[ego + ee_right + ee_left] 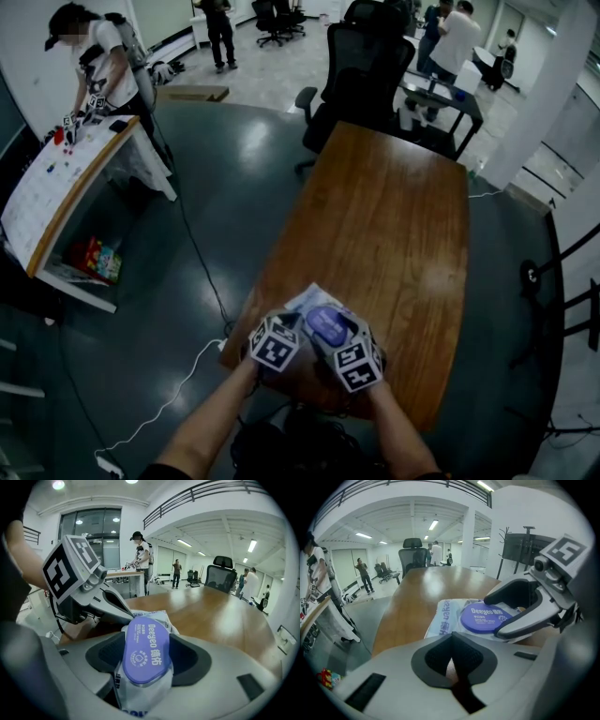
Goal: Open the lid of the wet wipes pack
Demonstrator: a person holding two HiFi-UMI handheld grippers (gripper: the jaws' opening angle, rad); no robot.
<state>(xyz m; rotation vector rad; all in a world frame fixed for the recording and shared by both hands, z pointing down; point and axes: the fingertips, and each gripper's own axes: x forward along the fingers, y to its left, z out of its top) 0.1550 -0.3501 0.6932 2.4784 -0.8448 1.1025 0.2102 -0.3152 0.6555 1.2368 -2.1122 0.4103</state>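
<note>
A wet wipes pack (pixel 314 305) with a round purple lid (pixel 325 324) lies near the front edge of the wooden table (pixel 384 216). My right gripper (pixel 145 660) is shut on the pack (pixel 140 691), its pads pressing both sides beside the closed lid (pixel 145 651). In the left gripper view the right gripper (pixel 520 609) straddles the lid (pixel 486 617). My left gripper (pixel 452 660) sits just left of the pack (pixel 445 618), jaws shut with nothing between them. From the head view, the left gripper (pixel 289 328) and right gripper (pixel 336 339) crowd close over the pack.
A black office chair (pixel 366 66) stands at the table's far end. To the left, a person (pixel 98 66) bends over a white table (pixel 56 183). A white cable (pixel 173 398) runs across the dark floor by the table's front left corner.
</note>
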